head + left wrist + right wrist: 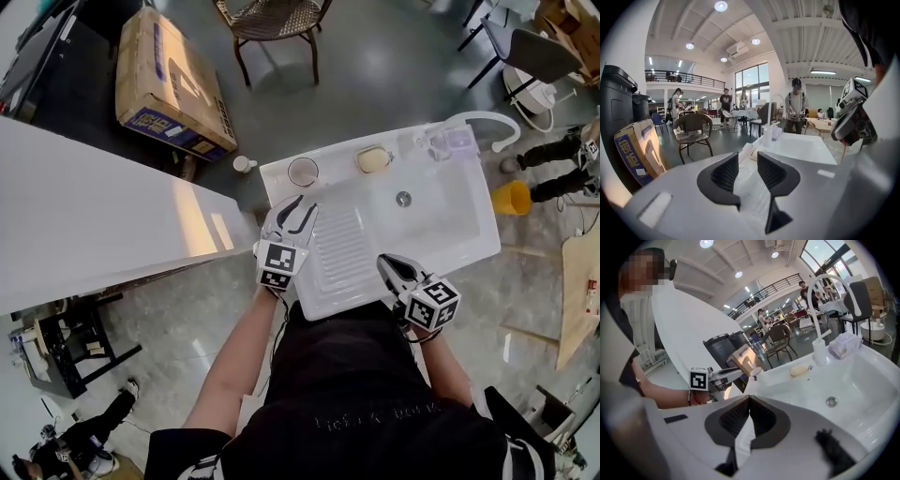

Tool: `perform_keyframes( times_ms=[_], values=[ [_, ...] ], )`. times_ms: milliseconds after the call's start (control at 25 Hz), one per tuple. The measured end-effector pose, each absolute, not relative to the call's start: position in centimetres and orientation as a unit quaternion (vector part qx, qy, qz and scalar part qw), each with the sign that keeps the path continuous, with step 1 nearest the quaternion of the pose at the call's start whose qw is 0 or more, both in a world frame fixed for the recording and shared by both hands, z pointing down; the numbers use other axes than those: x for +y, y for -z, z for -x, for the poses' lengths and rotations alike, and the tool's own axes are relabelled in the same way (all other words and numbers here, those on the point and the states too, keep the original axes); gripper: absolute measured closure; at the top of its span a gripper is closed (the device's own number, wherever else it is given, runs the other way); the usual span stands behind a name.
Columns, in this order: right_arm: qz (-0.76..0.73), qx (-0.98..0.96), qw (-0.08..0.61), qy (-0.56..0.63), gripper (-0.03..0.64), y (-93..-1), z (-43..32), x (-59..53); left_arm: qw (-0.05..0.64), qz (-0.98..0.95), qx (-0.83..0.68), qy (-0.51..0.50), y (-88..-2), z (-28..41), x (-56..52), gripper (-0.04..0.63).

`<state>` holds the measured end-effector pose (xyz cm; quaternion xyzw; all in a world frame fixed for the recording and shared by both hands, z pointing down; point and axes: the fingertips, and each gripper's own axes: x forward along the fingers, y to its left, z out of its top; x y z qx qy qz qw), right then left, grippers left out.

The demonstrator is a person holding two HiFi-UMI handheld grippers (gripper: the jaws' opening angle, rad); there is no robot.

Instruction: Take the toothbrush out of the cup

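A round white cup [303, 172] stands at the far left corner of the white sink unit [469, 239]; I also see the cup [755, 371] in the right gripper view. No toothbrush can be made out in any view. My left gripper [298, 208] hovers over the ribbed drainboard [345, 246], just in front of the cup, with its jaws open and nothing between them [747, 159]. My right gripper [382, 261] is over the sink unit's near edge, its jaws shut and empty [749, 399].
A bar of soap [372, 159], a clear container [450, 141] and the white faucet [487, 120] line the sink's far rim. A long white counter [94, 216] lies to the left. A cardboard box [169, 80], a wicker chair [272, 19] and a yellow bucket [511, 197] stand on the floor.
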<state>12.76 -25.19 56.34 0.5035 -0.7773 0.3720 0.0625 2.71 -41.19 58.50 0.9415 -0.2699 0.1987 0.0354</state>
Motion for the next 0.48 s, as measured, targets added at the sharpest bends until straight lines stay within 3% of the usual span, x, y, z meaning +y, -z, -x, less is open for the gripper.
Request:
perform_keyframes(
  times_ms=[480],
  values=[
    [-0.511,-0.766,0.065,-0.385,0.604,-56.9,-14.0,-24.9,0.018,-0.936,-0.259,-0.239,-61.8,-4.6,-43.6,0.46]
  ],
)
